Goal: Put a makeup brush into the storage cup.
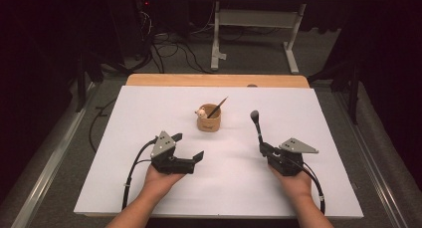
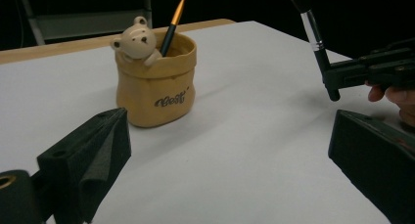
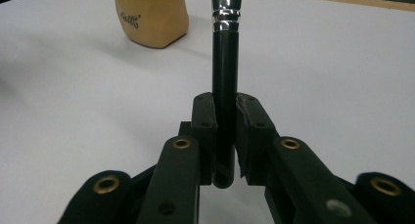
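Note:
A tan pot [image 1: 209, 121] with a small bear figure [image 1: 201, 112] on its rim stands mid-table, and a thin orange-tipped brush [image 1: 217, 107] leans inside it. My right gripper [image 1: 262, 149] is shut on the black handle of a makeup brush [image 1: 257, 126], which stands upright with its dark head up, right of the pot. The right gripper view shows the handle [image 3: 225, 82] clamped between the pads [image 3: 204, 126]. My left gripper [image 1: 188, 146] is open and holds nothing, in front of the pot [image 2: 156, 84]. Its jaws stand wide apart in the left gripper view.
A white mat [image 1: 149, 108] covers the wooden table [image 1: 149, 79]. Beyond the table, cables [image 1: 169, 51] and a white frame [image 1: 259, 24] lie on the floor. Bare mat lies between the two grippers and around the pot.

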### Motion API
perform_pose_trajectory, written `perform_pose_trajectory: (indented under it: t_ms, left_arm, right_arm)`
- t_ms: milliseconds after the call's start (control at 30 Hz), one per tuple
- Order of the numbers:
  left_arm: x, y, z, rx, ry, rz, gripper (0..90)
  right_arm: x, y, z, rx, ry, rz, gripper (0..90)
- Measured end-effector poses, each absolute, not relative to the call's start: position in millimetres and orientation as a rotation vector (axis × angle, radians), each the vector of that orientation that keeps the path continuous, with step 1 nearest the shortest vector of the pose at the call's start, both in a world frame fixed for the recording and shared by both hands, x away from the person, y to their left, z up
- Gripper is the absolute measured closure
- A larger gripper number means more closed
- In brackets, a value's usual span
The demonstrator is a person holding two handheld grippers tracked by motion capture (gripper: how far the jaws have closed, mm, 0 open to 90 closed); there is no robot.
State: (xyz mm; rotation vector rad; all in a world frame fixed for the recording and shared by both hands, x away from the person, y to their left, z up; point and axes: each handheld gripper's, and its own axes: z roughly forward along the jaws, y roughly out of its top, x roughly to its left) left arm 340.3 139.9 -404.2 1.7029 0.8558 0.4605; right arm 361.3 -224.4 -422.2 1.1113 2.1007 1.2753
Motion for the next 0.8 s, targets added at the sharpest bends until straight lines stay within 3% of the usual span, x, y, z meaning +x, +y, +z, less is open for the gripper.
perform_pose_trajectory:
  t_ms: [800]
  left_arm:
    - [341.9,117.0,-414.4,1.695,0.814,0.394,3.7]
  right_arm:
    - [353.1,-214.3,-416.1,1.029,2.104,1.318,81.5]
